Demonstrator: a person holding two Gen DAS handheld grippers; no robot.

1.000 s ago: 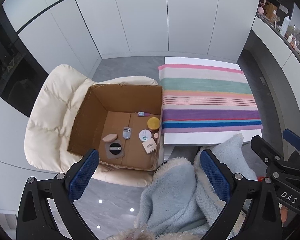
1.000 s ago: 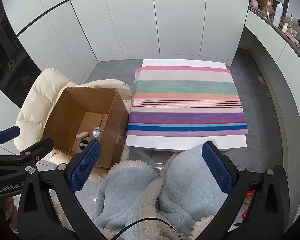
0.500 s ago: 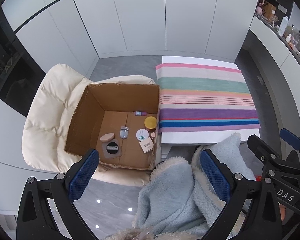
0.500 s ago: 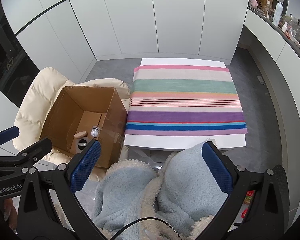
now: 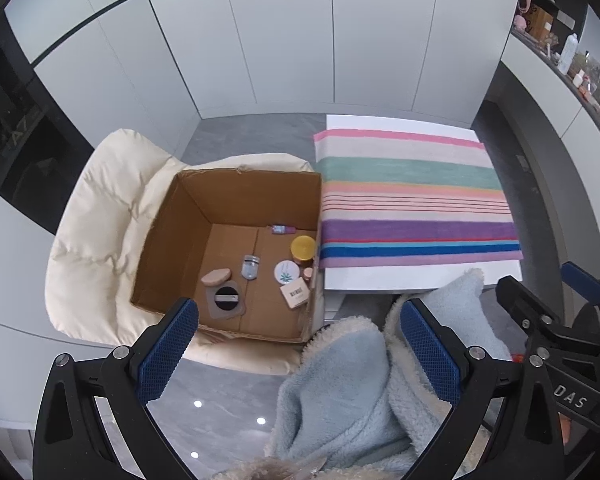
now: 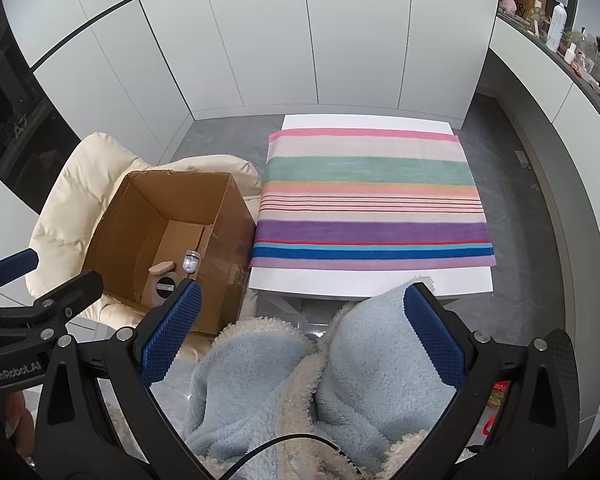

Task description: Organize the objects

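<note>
Left gripper (image 5: 298, 344): fingers spread apart, nothing between them. Right gripper (image 6: 300, 334): likewise spread, holding nothing. Directly beneath both: a person's pale blue fleece legs (image 5: 340, 392). Just ahead of the left gripper: open cardboard box (image 5: 172, 240) resting on a cream cushioned chair (image 5: 92, 240). Contents: grey disc holder (image 5: 226, 300), pink pebble (image 5: 216, 277), small glass jar (image 5: 250, 267), white round tin (image 5: 287, 272), barcoded carton (image 5: 296, 295), yellow-lidded jar (image 5: 303, 248), small vial (image 5: 282, 229). Beyond the right gripper: white table (image 6: 364, 282) under a striped cloth (image 6: 372, 200).
</note>
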